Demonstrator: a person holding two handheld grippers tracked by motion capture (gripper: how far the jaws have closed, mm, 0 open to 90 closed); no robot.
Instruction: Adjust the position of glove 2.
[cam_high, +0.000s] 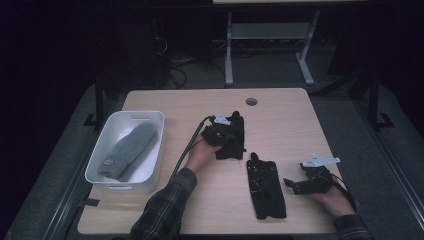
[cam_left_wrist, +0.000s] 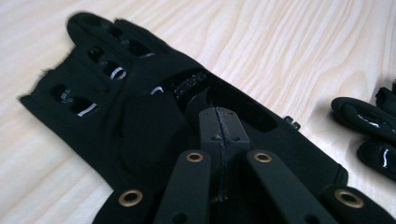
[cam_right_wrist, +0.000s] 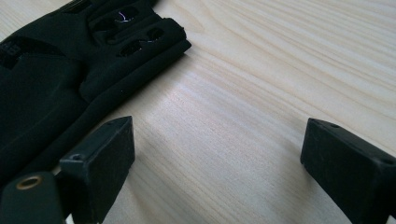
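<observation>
Two black fingerless gloves lie on the wooden table (cam_high: 285, 115). My left gripper (cam_high: 228, 131) rests on the farther glove (cam_high: 234, 142) near the table's middle. In the left gripper view its jaws (cam_left_wrist: 219, 123) are pressed together on that glove's (cam_left_wrist: 140, 116) bunched fabric. The nearer glove (cam_high: 266, 189) lies flat toward the front edge. My right gripper (cam_high: 291, 186) is just to its right, low over the wood. In the right gripper view it stands open (cam_right_wrist: 219, 135) with bare table between the jaws and the glove (cam_right_wrist: 51, 79) at the left.
A white bin (cam_high: 150, 117) at the table's left holds a grey knit beanie (cam_high: 129, 150). A round cable hole (cam_high: 251, 101) sits near the far edge. The second glove's fingers (cam_left_wrist: 369, 128) show at the right of the left gripper view.
</observation>
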